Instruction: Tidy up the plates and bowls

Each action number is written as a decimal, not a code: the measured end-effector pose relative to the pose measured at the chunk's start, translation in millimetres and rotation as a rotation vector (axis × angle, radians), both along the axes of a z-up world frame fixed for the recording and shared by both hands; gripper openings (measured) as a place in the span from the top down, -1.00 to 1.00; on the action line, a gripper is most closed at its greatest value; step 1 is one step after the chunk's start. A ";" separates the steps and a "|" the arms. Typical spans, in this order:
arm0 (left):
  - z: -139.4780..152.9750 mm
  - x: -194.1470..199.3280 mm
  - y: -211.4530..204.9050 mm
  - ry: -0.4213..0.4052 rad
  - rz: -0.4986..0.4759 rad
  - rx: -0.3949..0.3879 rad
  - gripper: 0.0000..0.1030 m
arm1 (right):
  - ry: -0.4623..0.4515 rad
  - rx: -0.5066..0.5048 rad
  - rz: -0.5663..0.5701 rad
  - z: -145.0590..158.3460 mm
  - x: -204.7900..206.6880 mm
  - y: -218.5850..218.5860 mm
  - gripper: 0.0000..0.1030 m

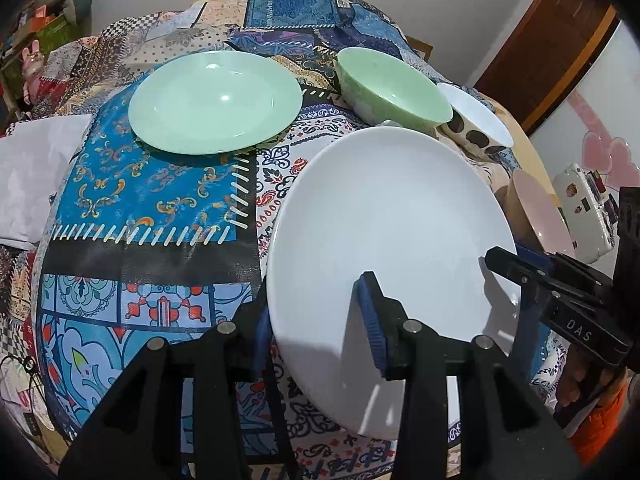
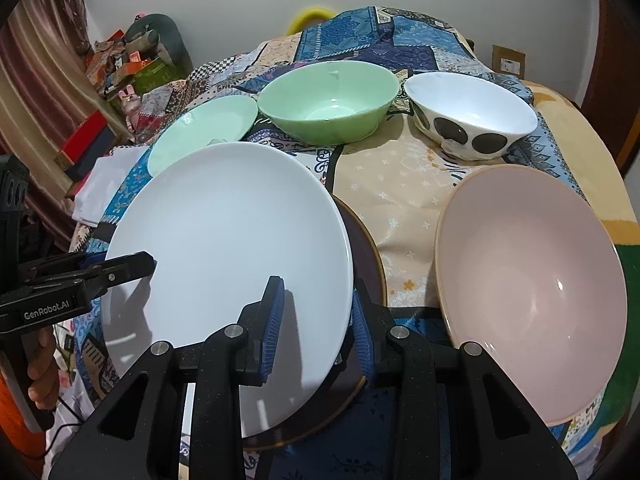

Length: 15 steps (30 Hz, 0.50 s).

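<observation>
- Patchwork tablecloth [image 1: 152, 200] covers the table; white plate [image 2: 224, 248] serves as landmark
- Left gripper [image 1: 316, 328] clamps the white plate's left rim, jaws narrowly parted with the rim between the pads
- Right gripper [image 2: 316, 328] clamps the opposite rim, jaws likewise narrow
- Dark plate [image 2: 368, 256] lies directly beneath the white plate
- Green plate [image 1: 216, 100] sits beyond it; green bowl [image 2: 328, 100] and spotted bowl [image 2: 472, 116] stand farther back; pink bowl [image 2: 532, 288] rests just right of it
</observation>
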<state>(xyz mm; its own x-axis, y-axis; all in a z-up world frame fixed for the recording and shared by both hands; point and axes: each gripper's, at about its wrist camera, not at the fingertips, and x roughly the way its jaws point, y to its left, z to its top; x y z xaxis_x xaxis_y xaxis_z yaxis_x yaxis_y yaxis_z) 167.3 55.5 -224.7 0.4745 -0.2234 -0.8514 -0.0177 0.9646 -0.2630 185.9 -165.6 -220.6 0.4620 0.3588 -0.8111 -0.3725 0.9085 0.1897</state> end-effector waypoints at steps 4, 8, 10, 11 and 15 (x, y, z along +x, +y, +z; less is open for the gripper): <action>-3.0 2.0 -0.5 0.007 -0.002 -0.003 0.21 | 0.010 0.002 -0.012 -2.4 -1.6 -2.8 0.42; -7.3 4.5 -1.5 0.019 -0.003 -0.010 0.20 | 0.006 -0.009 -0.022 -3.6 -4.5 -2.2 0.42; -11.0 5.8 -0.3 0.031 -0.003 -0.028 0.21 | 0.005 -0.002 -0.031 -3.7 -5.3 -3.6 0.42; -13.2 6.6 0.9 0.039 -0.002 -0.039 0.21 | 0.005 0.003 -0.036 -4.0 -5.7 -3.8 0.42; -13.4 6.6 0.5 0.033 -0.008 -0.038 0.21 | -0.002 0.005 -0.051 -4.4 -7.4 -5.2 0.42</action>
<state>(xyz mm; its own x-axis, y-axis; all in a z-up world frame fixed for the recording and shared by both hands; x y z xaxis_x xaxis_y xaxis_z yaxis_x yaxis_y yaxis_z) 173.9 56.0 -238.1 0.4441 -0.2592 -0.8577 -0.0197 0.9542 -0.2985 178.5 -170.7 -225.1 0.4818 0.3389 -0.8081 -0.3261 0.9253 0.1937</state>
